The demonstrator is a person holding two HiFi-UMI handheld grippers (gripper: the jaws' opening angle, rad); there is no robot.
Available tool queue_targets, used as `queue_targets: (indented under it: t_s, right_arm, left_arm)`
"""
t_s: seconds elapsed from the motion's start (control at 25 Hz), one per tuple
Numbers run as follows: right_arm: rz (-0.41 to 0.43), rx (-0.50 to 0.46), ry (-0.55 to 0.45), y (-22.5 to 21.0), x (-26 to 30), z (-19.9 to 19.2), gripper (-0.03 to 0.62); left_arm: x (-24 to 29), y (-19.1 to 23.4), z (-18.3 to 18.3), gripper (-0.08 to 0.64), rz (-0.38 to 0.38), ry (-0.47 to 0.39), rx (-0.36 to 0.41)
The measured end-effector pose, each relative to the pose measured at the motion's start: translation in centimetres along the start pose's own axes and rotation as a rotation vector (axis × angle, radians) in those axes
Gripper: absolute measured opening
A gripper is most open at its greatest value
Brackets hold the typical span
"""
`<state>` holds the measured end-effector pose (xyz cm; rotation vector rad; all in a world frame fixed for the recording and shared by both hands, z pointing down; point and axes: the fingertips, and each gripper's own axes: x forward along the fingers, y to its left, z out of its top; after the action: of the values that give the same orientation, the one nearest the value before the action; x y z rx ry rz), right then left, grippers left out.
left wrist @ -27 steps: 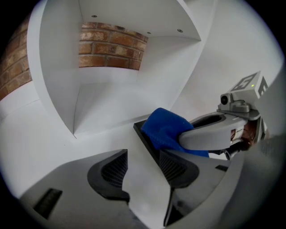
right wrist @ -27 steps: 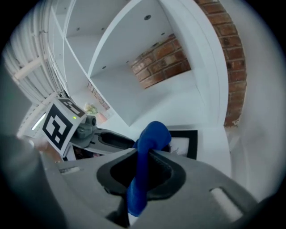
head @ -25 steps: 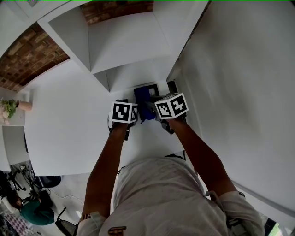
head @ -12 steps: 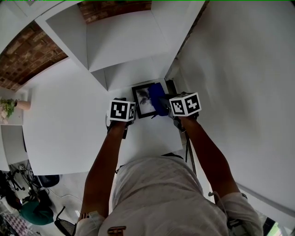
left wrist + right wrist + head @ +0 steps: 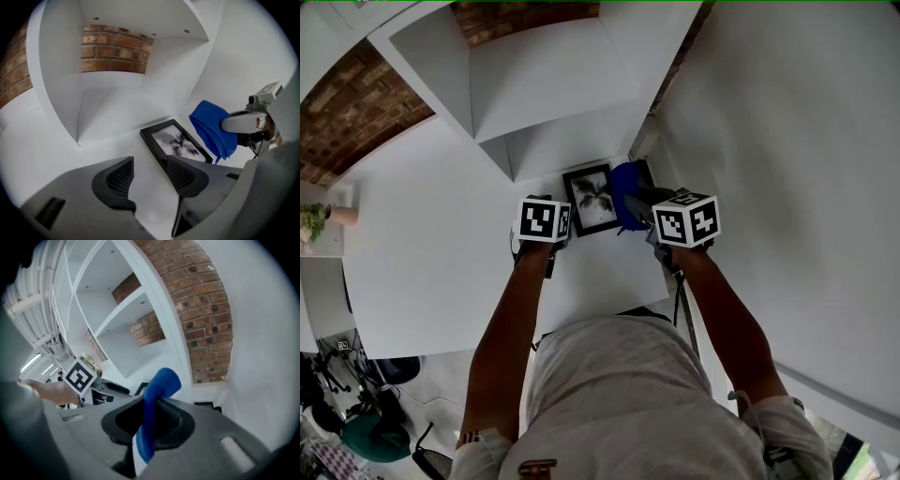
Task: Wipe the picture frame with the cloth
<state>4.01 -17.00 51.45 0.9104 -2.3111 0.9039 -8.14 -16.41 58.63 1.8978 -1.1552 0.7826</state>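
A black picture frame [image 5: 589, 198] with a plant print lies flat on the white table [image 5: 431, 253], in front of the shelf unit. My right gripper [image 5: 642, 204] is shut on a folded blue cloth [image 5: 625, 194], which rests at the frame's right edge. In the right gripper view the cloth [image 5: 160, 384] stands up out of the shut jaws of the right gripper [image 5: 151, 420]. My left gripper [image 5: 546, 208] sits at the frame's left side. In the left gripper view the left gripper [image 5: 150, 176] is open over bare table, with the frame [image 5: 180, 143] just beyond its right finger.
A white shelf unit [image 5: 553, 84] with open compartments stands right behind the frame, and a brick wall [image 5: 356, 112] shows past it. A white wall [image 5: 787, 141] closes off the right side. A small potted plant [image 5: 314, 221] stands at the table's far left.
The right gripper has swept the blue cloth from over the frame's middle to its right edge, so the print is now uncovered. The left gripper has barely moved.
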Motion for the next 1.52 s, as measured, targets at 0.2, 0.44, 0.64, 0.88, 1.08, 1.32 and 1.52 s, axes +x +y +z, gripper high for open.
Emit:
queue_targets:
  t_s: [0.2, 0.44, 0.64, 0.88, 1.08, 1.32, 1.52]
  right_arm:
    - [0.098, 0.026, -0.033, 4.7, 0.7, 0.1, 0.048]
    - [0.147, 0.065, 0.023, 7.0, 3.7, -2.0, 0.048]
    - [0.124, 0.069, 0.079, 6.7, 5.6, -3.6, 0.048]
    - [0.044, 0.007, 0.131, 4.2, 5.2, -4.5, 0.048]
    - [-0.004, 0.013, 0.131, 1.5, 3.8, -4.7, 0.048]
    - [-0.06, 0.041, 0.115, -1.7, 1.3, -5.1, 0.048]
    - [-0.07, 0.049, 0.09, -2.8, -0.1, -4.9, 0.048]
  left_arm:
    - [0.0, -0.1, 0.0, 0.217, -0.004, 0.0, 0.002]
    - [0.0, -0.1, 0.1, 0.216, -0.01, -0.002, 0.011]
    - [0.0, -0.2, -0.1, 0.216, -0.017, -0.001, 0.007]
    - [-0.1, -0.2, 0.0, 0.217, -0.018, -0.002, 0.018]
    - [0.0, -0.2, 0.0, 0.217, -0.019, -0.001, 0.021]
    - [-0.1, -0.2, 0.0, 0.216, -0.016, -0.002, 0.022]
    - [0.0, -0.1, 0.0, 0.218, -0.012, -0.002, 0.019]
